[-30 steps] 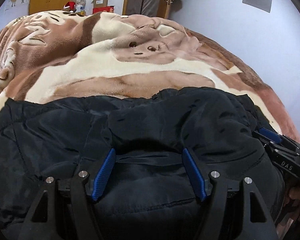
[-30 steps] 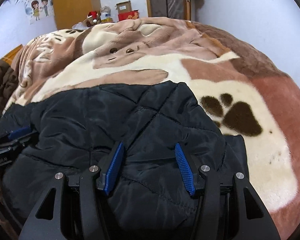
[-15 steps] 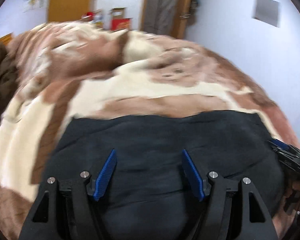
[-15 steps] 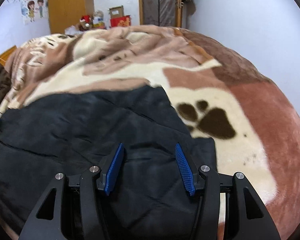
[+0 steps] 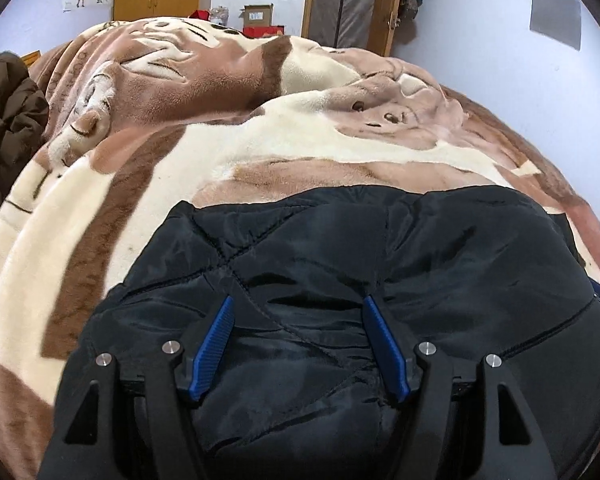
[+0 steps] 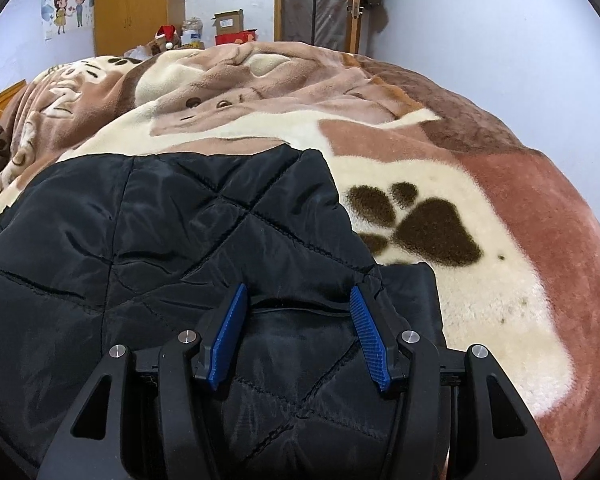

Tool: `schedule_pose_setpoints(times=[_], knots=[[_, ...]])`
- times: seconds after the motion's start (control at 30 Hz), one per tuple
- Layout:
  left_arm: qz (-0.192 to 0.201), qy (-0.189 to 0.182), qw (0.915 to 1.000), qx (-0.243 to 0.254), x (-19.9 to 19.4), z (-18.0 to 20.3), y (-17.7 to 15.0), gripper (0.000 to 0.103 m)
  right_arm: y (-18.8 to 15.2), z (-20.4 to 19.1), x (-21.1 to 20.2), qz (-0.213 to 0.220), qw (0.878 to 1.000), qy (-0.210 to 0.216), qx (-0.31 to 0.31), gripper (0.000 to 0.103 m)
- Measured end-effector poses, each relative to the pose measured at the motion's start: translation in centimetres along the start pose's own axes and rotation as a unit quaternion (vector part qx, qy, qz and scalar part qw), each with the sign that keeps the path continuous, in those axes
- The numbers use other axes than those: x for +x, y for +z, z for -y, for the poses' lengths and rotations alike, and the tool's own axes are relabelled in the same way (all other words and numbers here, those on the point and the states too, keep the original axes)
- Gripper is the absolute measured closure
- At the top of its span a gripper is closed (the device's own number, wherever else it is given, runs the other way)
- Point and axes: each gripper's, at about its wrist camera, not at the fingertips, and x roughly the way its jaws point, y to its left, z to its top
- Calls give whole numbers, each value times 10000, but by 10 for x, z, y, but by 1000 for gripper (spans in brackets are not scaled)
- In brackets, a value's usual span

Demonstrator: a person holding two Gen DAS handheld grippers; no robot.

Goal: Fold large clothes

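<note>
- Left claw [image 5: 298, 308] clamped on a thick bunch of the black quilted jacket [image 5: 380, 280], jaws spread wide by the padding; now nearer the jacket's left edge than a second ago, with far more blanket showing beside it.
- Right claw [image 6: 296, 300] gripping a padded fold of the jacket [image 6: 160, 240] near its right edge, barely shifted.
- Jacket on the bed, atop the brown-and-cream blanket [image 6: 440, 168], more compact than before.
- Paw print [image 6: 428, 228] just right of the jacket.
- Brown coat [image 5: 8, 120] beyond the blanket's left edge.
</note>
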Motion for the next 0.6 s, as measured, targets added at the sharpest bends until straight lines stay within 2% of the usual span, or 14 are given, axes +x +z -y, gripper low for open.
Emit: schedule_pose_setpoints(times=[0.07, 0.13, 0.23, 0.33, 0.4, 0.6], knots=[[-12, -149, 9999, -40, -19, -5, 7, 35, 9, -1, -10, -126, 9999, -83, -40, 49], [214, -232, 9994, -116, -43, -18, 11, 35, 16, 1, -22, -79, 9999, -2, 66, 49], [421, -26, 9989, -214, -59, -45, 9, 35, 20, 7, -29, 33, 9998, 59, 197, 49], [107, 73, 9984, -555, -40, -71, -6, 35, 8, 9, -13, -62, 9997, 101, 206, 49], [182, 2, 9975, -682, -31, -76, -17, 33, 2, 4, -9, 44, 9999, 37, 115, 49], [298, 168, 9975, -620, -16, -66, -21, 33, -3, 6, 0, 81, 9998, 90, 179, 49]])
